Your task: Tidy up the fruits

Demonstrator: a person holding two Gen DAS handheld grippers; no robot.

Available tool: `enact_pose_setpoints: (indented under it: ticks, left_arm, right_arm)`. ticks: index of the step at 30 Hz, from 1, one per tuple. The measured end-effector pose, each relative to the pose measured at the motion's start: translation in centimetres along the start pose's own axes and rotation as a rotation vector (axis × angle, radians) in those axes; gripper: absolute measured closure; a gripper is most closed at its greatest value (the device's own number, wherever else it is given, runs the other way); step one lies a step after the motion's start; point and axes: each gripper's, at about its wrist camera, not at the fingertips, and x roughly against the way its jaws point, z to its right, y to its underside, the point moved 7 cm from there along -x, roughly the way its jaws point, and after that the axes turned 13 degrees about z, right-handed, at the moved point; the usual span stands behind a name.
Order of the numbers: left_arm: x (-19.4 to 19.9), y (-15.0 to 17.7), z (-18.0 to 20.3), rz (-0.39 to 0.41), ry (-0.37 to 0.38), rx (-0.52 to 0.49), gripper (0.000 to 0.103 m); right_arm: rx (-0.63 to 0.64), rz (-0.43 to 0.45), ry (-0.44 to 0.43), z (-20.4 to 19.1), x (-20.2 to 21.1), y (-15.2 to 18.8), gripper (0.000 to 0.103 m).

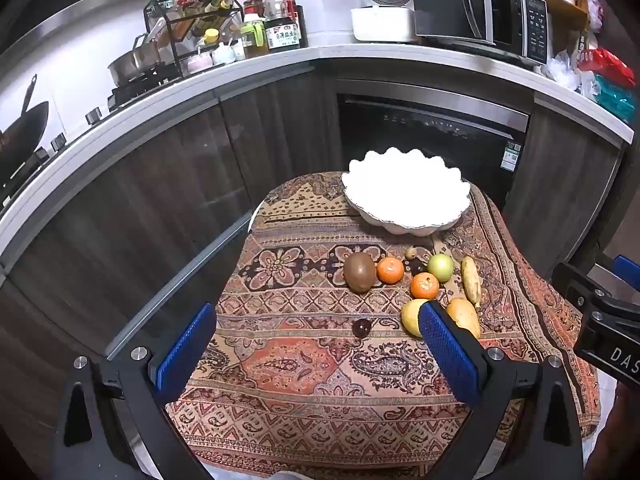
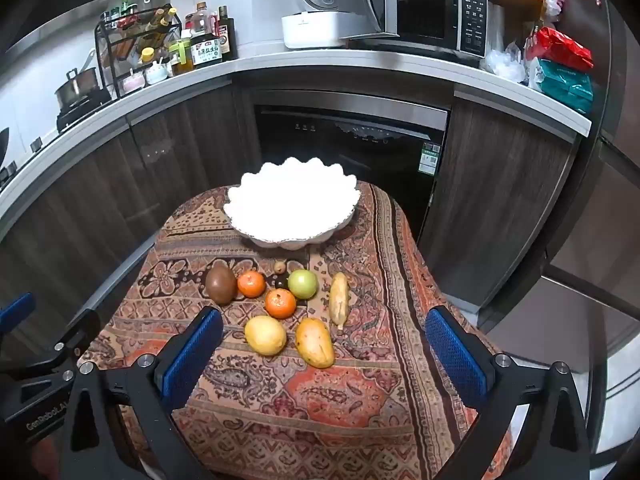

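Note:
A white scalloped bowl [image 1: 404,192] [image 2: 292,206] stands empty at the far end of a small table under a patterned cloth [image 1: 304,364] [image 2: 320,392]. In front of it lie a kiwi [image 1: 359,272] [image 2: 220,285], two tangerines [image 1: 390,270] [image 2: 280,303], a green apple [image 1: 440,267] [image 2: 303,283], a small banana [image 1: 470,282] [image 2: 339,298], a yellow lemon [image 2: 265,335], a mango [image 2: 315,342] and a dark grape [image 1: 362,327]. My left gripper [image 1: 316,352] hovers open above the near cloth. My right gripper [image 2: 324,356] is open too, with the lemon and mango seen between its fingers, further off.
A kitchen counter [image 1: 240,76] curves behind the table with a spice rack, bottles, rice cooker [image 1: 382,8] and microwave [image 2: 420,12]. Dark cabinets and a built-in dishwasher [image 2: 352,144] stand just beyond the table's far edge. Two tiny fruits [image 2: 279,267] sit near the bowl.

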Motion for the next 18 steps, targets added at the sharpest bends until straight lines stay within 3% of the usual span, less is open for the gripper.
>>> enact_pose_setpoints:
  ticks: [18]
  left_arm:
    - [0.16, -0.06, -0.18, -0.002, 0.001, 0.0, 0.0]
  right_arm:
    - [0.0, 0.002, -0.002, -0.15, -0.06, 0.1, 0.0]
